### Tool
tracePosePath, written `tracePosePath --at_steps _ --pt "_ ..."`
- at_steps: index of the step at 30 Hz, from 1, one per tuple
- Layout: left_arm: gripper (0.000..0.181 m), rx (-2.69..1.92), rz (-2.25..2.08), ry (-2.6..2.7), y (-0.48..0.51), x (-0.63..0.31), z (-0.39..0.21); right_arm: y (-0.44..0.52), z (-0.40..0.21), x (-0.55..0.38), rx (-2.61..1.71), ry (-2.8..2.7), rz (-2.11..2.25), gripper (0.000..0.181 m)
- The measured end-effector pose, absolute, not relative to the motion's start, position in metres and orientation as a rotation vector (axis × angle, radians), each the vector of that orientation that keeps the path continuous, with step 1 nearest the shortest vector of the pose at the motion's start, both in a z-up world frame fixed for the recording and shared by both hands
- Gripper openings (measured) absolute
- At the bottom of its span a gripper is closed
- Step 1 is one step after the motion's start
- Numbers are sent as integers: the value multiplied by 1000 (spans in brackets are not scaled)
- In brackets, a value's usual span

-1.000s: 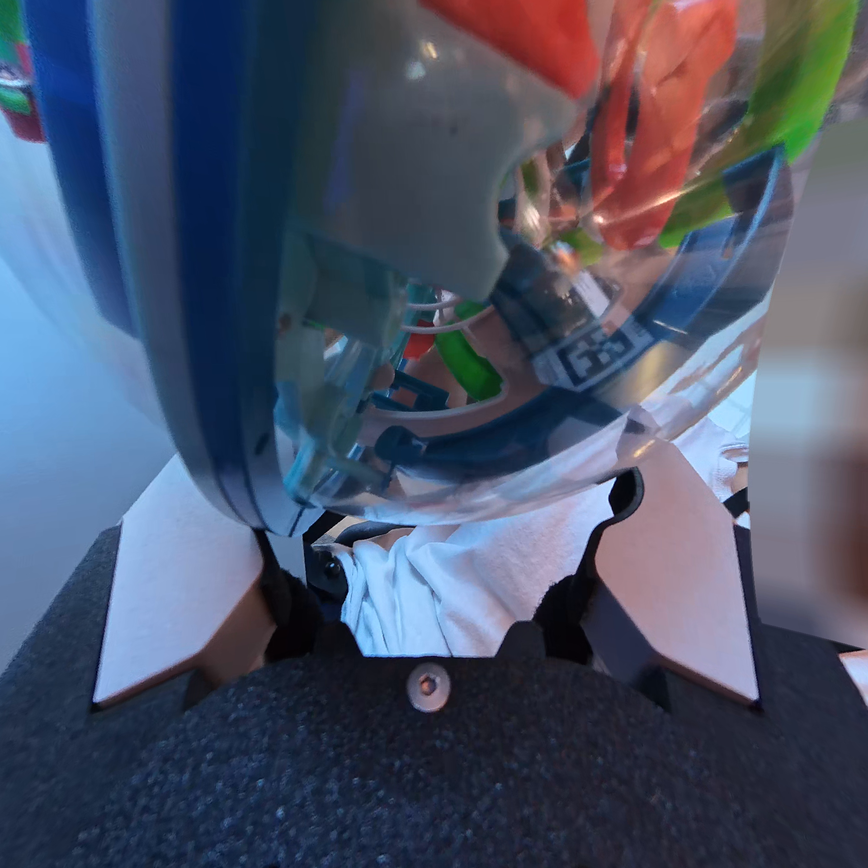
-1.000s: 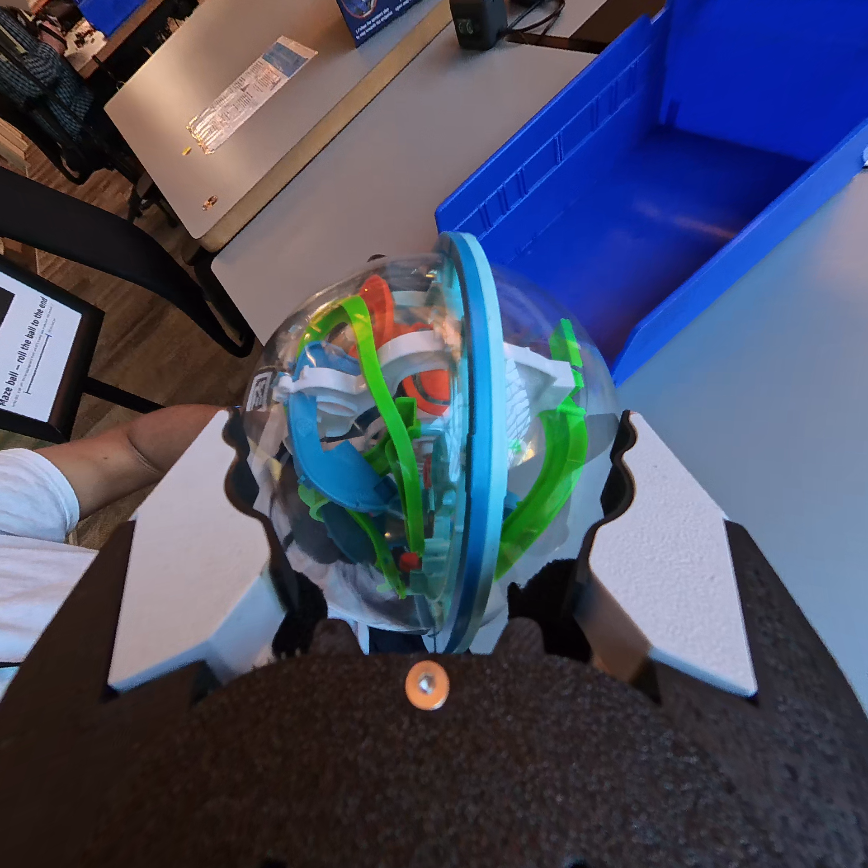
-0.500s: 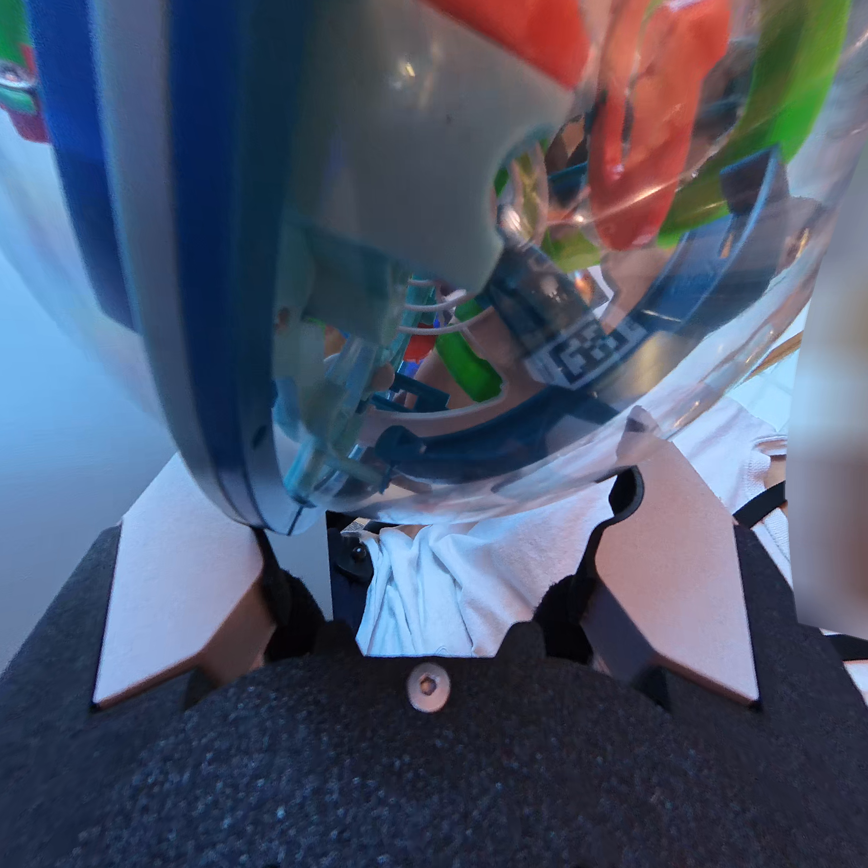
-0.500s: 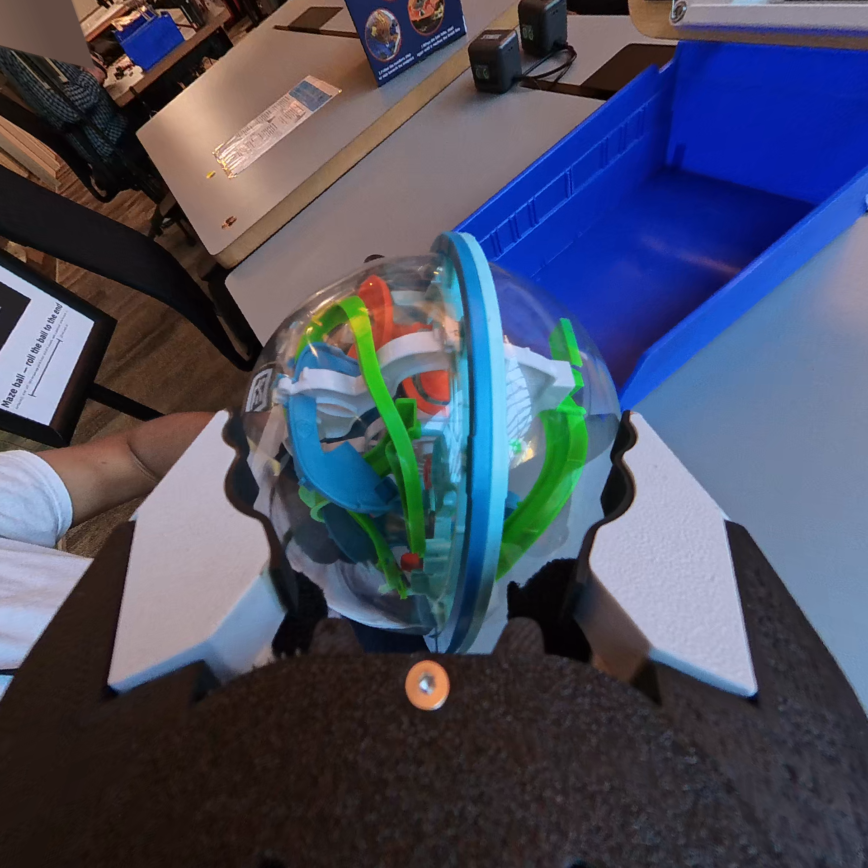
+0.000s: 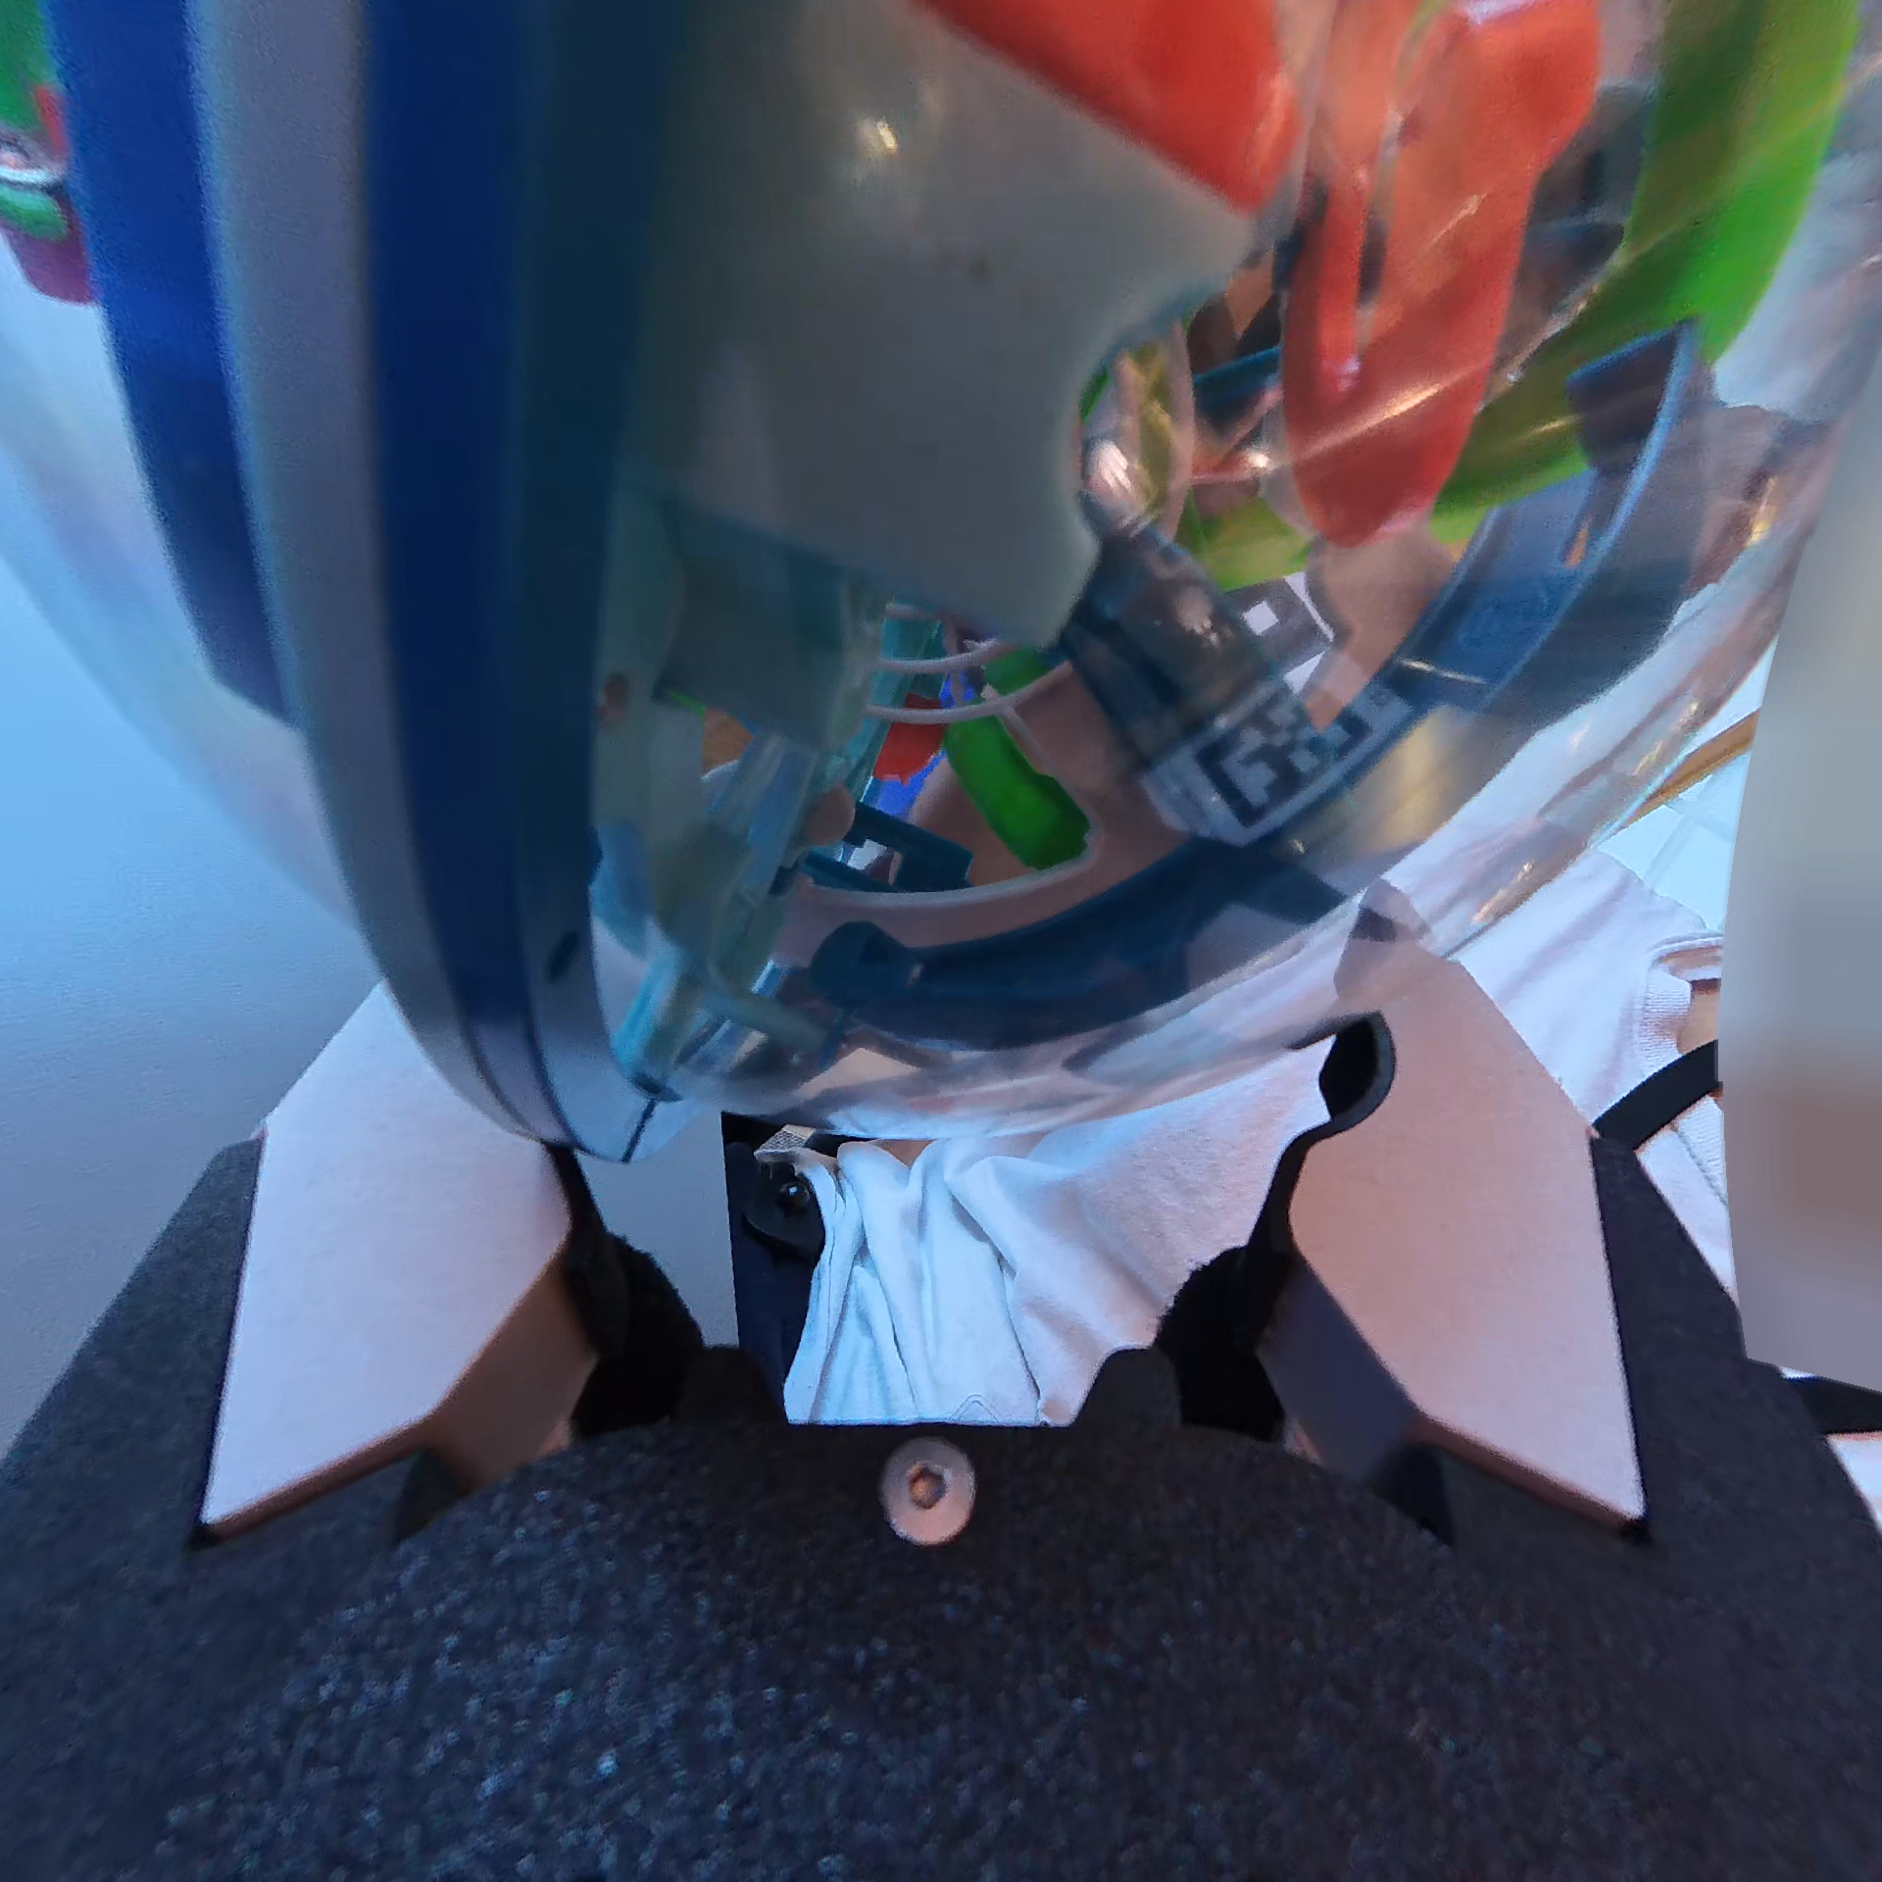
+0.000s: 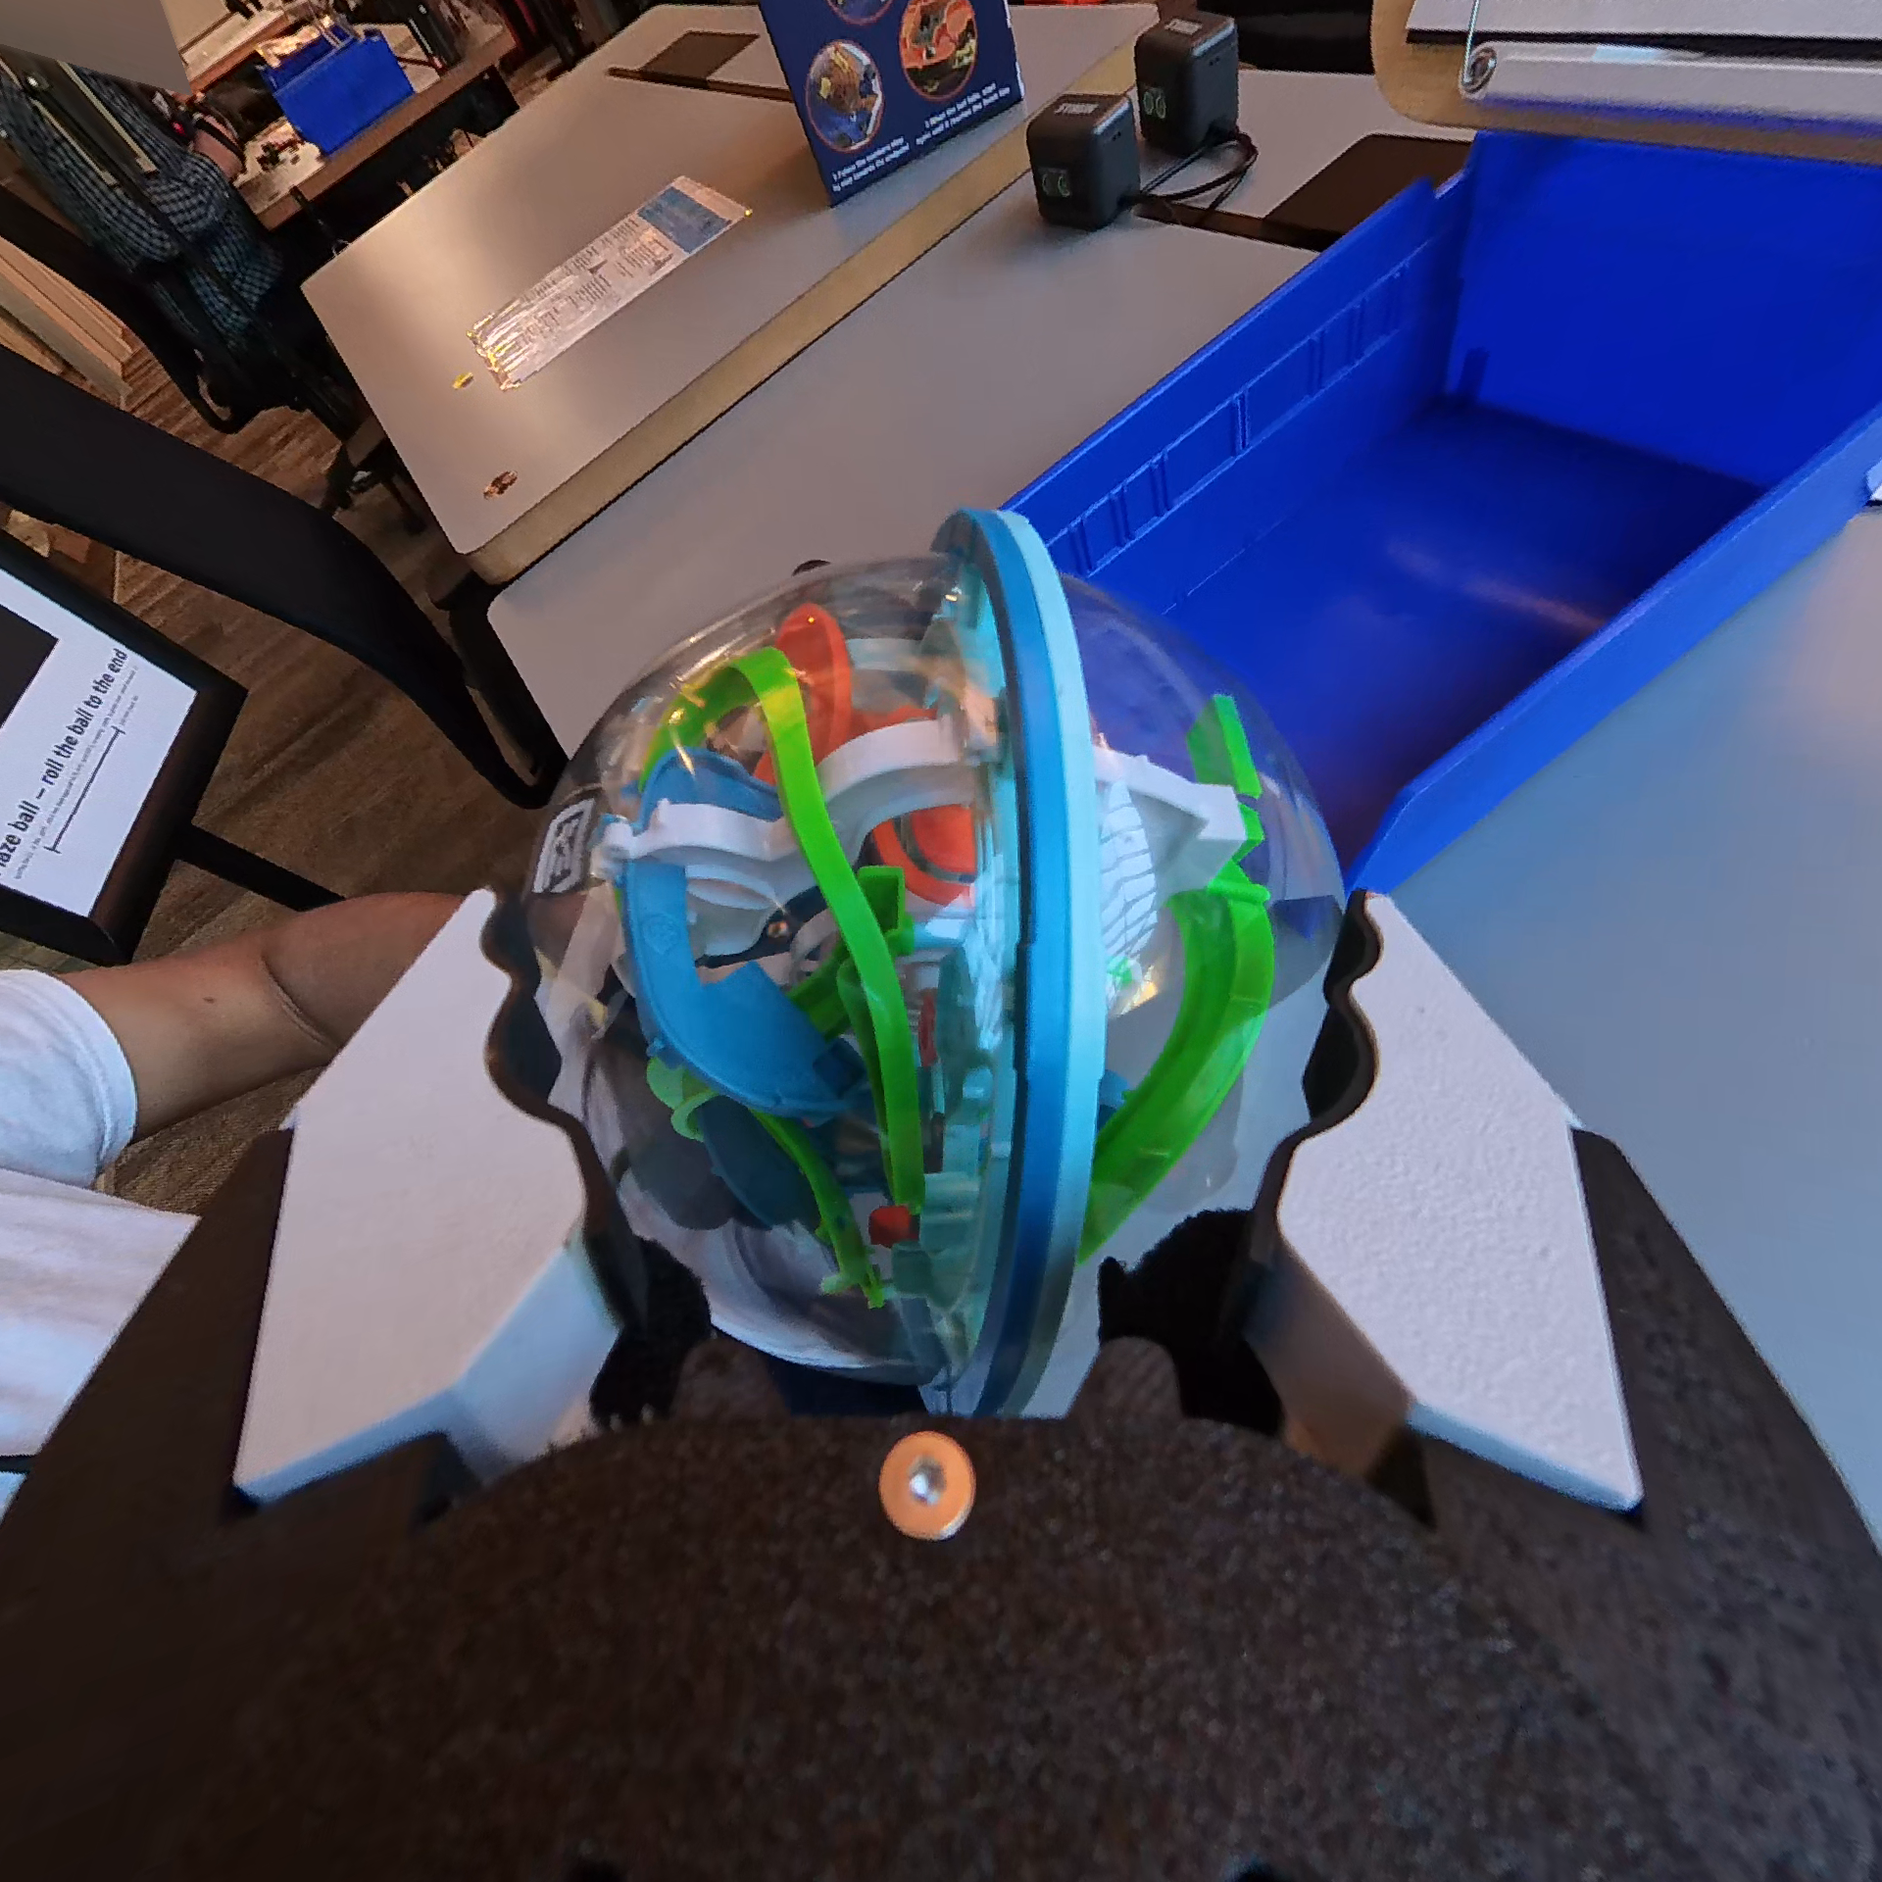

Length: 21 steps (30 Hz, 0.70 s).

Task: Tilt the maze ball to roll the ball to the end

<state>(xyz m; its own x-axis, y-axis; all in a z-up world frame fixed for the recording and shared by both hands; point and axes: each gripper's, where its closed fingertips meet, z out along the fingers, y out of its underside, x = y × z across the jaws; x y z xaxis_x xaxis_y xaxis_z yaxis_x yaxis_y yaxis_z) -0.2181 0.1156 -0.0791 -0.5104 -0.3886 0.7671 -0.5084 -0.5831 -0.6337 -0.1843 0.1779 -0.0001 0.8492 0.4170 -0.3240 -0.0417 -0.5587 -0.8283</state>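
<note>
I held the maze ball (image 6: 917,978) tight in my right gripper (image 6: 927,1029), above the worktop (image 6: 1629,1018). It had tipped up slightly. My left gripper (image 5: 967,1100) stayed wide, just under it.

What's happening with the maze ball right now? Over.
Right gripper clamped on the maze ball, blue ring upright. Left gripper open, ball resting across its fingers. Little ball inside not spotted. Blue bin behind, not blocking.

Maze ball (image 5: 917,509) blurred, top cut off
</note>
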Motion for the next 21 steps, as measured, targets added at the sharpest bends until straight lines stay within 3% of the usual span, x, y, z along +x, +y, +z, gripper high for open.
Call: tracePosePath --at_steps 21 --pt "153 1431 2309 -1269 113 -218 -71 187 5 -187 -2155 -265 602 148"
